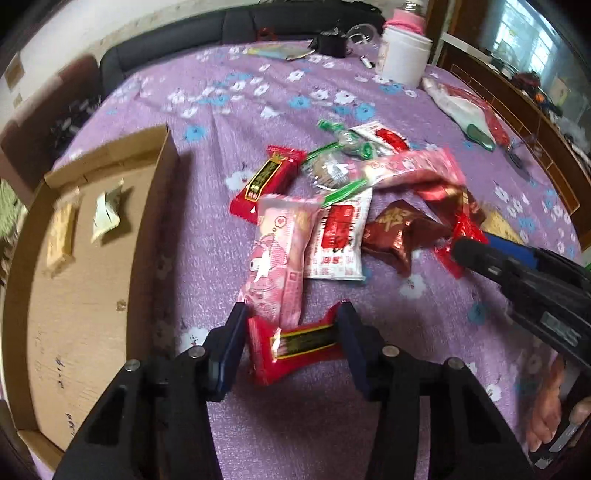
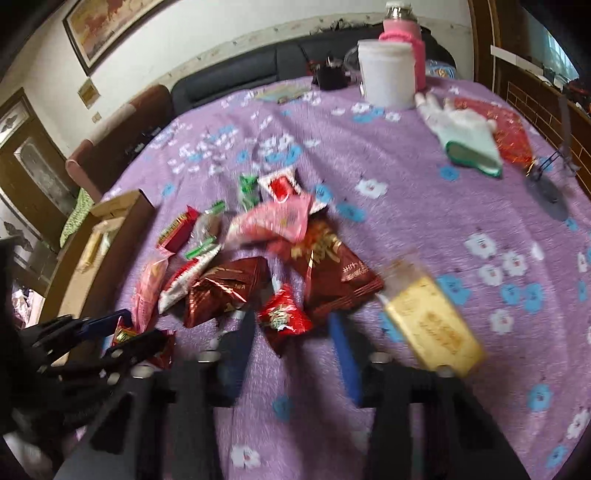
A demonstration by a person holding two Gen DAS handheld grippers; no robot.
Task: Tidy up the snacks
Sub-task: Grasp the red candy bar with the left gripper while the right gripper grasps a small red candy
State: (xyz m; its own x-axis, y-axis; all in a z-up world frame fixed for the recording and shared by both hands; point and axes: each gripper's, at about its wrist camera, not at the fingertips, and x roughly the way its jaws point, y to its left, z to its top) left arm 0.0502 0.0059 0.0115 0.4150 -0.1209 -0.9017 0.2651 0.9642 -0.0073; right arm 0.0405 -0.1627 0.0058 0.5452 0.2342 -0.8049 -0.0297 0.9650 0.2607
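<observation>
On the purple cloth, our left gripper (image 1: 291, 343) clamps a red snack bar (image 1: 295, 341) beside the cardboard box (image 1: 92, 280); our right gripper (image 2: 291, 332) straddles a small red packet (image 2: 282, 317), grip unclear. Slick wrappers could slip or drag neighbours along.

A white tub (image 2: 386, 74) stands at the top centre of the right wrist view with a pink bottle (image 2: 406, 40) behind it. A pale glove (image 2: 469, 140) lies at upper right, a framed picture (image 2: 107, 26) hangs at upper left.
</observation>
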